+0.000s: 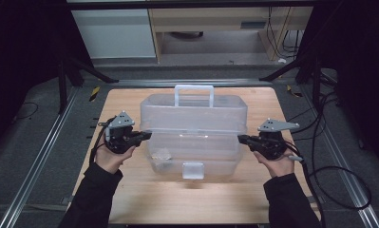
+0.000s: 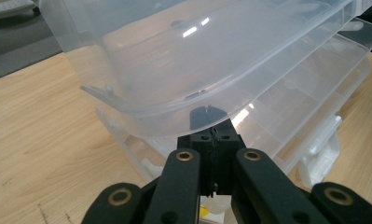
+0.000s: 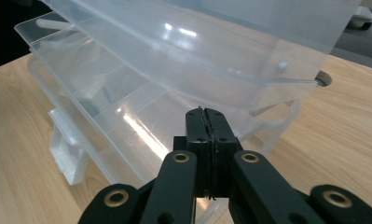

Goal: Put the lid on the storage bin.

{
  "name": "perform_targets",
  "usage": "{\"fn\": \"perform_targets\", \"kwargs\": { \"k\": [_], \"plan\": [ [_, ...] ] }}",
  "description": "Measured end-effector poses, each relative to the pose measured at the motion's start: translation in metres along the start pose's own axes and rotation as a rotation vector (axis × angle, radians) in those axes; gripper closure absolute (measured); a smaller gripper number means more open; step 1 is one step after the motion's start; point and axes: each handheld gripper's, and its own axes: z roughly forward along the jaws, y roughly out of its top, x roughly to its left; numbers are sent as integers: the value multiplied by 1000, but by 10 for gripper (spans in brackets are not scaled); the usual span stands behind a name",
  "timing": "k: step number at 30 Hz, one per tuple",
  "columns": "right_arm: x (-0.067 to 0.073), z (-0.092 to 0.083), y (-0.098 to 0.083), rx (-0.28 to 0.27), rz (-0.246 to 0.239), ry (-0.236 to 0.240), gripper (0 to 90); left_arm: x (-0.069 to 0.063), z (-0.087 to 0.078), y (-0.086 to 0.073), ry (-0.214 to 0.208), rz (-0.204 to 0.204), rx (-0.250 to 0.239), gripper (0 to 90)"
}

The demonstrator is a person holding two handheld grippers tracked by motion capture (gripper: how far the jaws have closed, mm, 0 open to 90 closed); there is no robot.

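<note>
Clear plastic toolbox, lid partly raised, flanked by two hand-held grippers.

Left hand-held gripper (image 1: 146, 136): jaws shut, empty, tips tucked under the lid rim at the box's left end. Clear toolbox (image 1: 193, 137): centre of the table, long axis running from the left edge to the right edge, latch toward the near edge. Right hand-held gripper (image 1: 241, 139): jaws shut, empty, tips at the box's right end, equally near. The box lies directly between both.

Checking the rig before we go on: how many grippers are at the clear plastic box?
2. The left gripper is at the left end of the clear plastic box; the right gripper is at its right end. Both have their jaws shut, tips at the raised lid's edge.
</note>
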Motion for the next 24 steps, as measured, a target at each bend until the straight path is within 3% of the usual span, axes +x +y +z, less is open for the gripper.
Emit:
{"fn": "perform_targets", "kwargs": {
  "k": [12, 24],
  "plan": [
    [-2, -6, -4, 11, 9, -15, 897, -1, -3, -11, 16, 11, 44, 898],
    [-1, -8, -10, 29, 4, -37, 886, 4, -7, -20, 44, -10, 61, 897]
  ]
}}
